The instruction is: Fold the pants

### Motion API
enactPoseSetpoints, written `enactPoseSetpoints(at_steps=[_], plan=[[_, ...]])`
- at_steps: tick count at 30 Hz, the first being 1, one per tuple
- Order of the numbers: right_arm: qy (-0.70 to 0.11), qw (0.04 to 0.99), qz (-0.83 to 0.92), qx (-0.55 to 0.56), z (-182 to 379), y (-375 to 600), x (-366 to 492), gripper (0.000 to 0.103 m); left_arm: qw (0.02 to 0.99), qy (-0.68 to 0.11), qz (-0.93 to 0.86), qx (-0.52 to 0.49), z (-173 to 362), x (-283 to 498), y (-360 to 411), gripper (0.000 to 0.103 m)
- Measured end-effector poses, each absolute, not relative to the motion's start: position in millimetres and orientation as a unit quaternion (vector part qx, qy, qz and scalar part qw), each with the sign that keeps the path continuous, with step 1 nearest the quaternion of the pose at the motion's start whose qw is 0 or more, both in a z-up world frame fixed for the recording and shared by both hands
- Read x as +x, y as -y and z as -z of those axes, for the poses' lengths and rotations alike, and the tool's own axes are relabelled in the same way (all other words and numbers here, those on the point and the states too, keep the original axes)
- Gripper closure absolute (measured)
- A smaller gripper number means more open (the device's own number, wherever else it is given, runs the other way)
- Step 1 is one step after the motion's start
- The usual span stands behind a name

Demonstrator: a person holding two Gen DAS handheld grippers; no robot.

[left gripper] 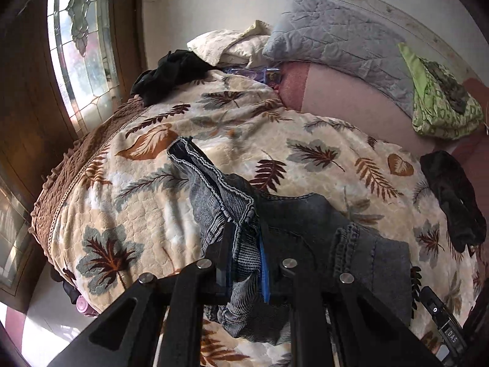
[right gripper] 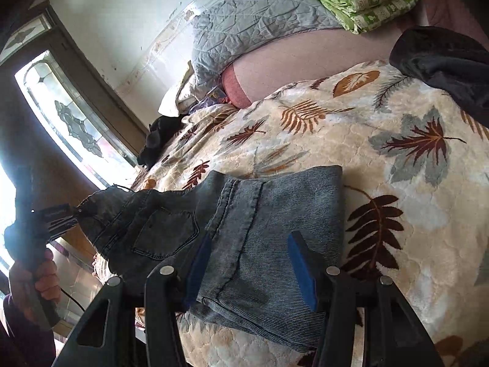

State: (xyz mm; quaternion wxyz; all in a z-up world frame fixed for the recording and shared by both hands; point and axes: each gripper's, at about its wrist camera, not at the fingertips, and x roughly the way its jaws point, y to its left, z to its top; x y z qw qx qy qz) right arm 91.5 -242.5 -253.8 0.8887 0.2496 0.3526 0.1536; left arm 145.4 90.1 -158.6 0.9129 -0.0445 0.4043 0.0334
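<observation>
Currently I read the left gripper point(left gripper: 244, 260) as clamped: its two black fingers point(left gripper: 224, 250) are drawn close together with a bunched fold of the grey-blue washed denim pants point(left gripper: 293, 214) pinched between them, the blue pad on the inner face of one finger pressed against the cloth. From my left wrist view, a stitched hem edge of the pants stands up and away from the fingers toward the window side, while the darker part spreads to the right over the cream plush bedspread printed with brown and grey leaves point(left gripper: 305, 134).

From the right wrist view, the right gripper point(right gripper: 249, 266) has its fingers point(right gripper: 301, 269) spread wide. A folded leg section of the pants point(right gripper: 275, 214) lies flat on the bedspread point(right gripper: 412, 183) between and under the two blue-padded fingers; I cannot tell whether the pads touch the cloth. To the left, the seat section with a back pocket is lifted off the bed, running up to the left gripper point(right gripper: 65, 214), which the person's left hand point(right gripper: 36, 278) holds by its handle.

Further items on the bed:
- grey quilted pillow point(left gripper: 336, 39) near the wall;
- green patterned folded blanket point(left gripper: 440, 104) just beside it;
- black garment point(left gripper: 174, 70) at the bedspread's far edge;
- second black garment point(left gripper: 452, 202) at the right edge.
</observation>
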Motion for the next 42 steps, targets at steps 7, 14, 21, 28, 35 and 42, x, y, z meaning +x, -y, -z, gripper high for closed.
enactPoseSetpoints(at_steps=[7, 14, 21, 28, 35, 42], plan=[[-0.322, 0.885, -0.090, 0.325, 251.5, 302.4, 81.4, 0.047, 0.911, -0.402, 0.084, 0.043, 153.5, 126.0, 40.9, 0.090], [-0.297, 0.867, -0.007, 0.400, 262.2, 370.2, 62.6, 0.047, 0.871, -0.438, 0.199, 0.101, 212.0, 97.4, 166.7, 0.099], [-0.326, 0.848, -0.010, 0.418, 274.3, 386.1, 66.3, 0.047, 0.824, -0.483, 0.286, 0.081, 218.6, 85.2, 174.7, 0.098], [-0.353, 0.843, -0.102, 0.392, 270.8, 341.4, 83.8, 0.045, 0.894, -0.407, 0.156, 0.102, 157.3, 112.7, 75.5, 0.051], [-0.388, 0.809, -0.187, 0.400, 277.4, 288.3, 119.4, 0.032, 0.906, -0.392, 0.004, 0.161, 176.0, 153.3, -18.1, 0.051], [-0.433, 0.783, -0.173, 0.412, 302.1, 287.9, 172.3, 0.031, 0.889, -0.440, 0.052, 0.116, 228.9, 167.5, -37.2, 0.051]])
